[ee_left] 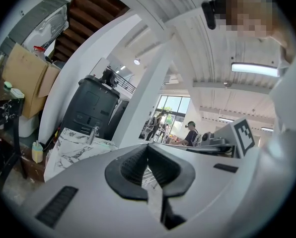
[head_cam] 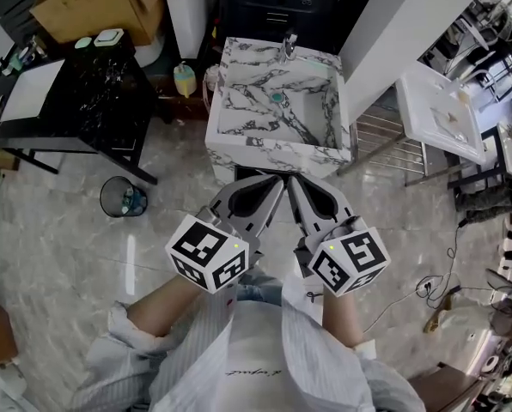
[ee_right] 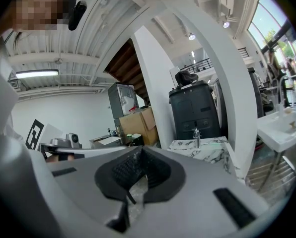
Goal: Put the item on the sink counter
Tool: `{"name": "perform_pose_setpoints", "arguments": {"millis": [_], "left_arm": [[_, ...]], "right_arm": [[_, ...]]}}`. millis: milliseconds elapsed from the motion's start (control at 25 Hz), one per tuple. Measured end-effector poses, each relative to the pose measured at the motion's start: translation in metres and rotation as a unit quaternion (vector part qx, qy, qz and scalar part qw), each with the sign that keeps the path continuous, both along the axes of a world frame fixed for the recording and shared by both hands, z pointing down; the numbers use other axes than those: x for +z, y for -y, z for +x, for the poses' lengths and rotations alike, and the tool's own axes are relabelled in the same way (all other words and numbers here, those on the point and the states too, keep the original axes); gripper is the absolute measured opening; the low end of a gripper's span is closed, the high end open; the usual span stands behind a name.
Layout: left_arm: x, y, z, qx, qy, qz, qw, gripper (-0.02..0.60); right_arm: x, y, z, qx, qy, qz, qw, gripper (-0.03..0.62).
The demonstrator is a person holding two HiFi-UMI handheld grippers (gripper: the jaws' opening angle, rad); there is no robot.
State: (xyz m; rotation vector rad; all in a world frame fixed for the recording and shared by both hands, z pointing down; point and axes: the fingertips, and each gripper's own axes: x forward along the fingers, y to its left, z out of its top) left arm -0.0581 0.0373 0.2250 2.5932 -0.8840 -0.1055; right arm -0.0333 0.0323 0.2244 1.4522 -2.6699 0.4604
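The sink (head_cam: pixel 273 148) is white marble veined dark grey, with a teal drain plug (head_cam: pixel 277 97) in its bowl. Left of the sink are a yellow bottle (head_cam: pixel 185 80), a black speckled table (head_cam: pixel 101 110) and a brown cardboard box (head_cam: pixel 101 3) — in front of it, the left gripper (head_cam: pixel 271 185) and right gripper (head_cam: pixel 297 185) are grey, their marker cubes (head_cam: pixel 209 251) white with black squares.

no word, brand or number can be read. the left marker cube (head_cam: pixel 209 251) and the right marker cube (head_cam: pixel 350 263), behind the jaws, bear only black-and-white squares; the print on the shirt (head_cam: pixel 254 372) is too small.
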Motion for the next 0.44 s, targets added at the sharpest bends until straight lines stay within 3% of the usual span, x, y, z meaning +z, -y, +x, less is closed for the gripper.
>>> {"name": "perform_pose_setpoints", "arguments": {"millis": [440], "left_arm": [[0.0, 0.006, -0.003, 0.055, 0.034, 0.018, 0.9978, 0.015]], "right_arm": [[-0.007, -0.003, 0.0, -0.009, -0.013, 0.011, 1.0, 0.008]]}}
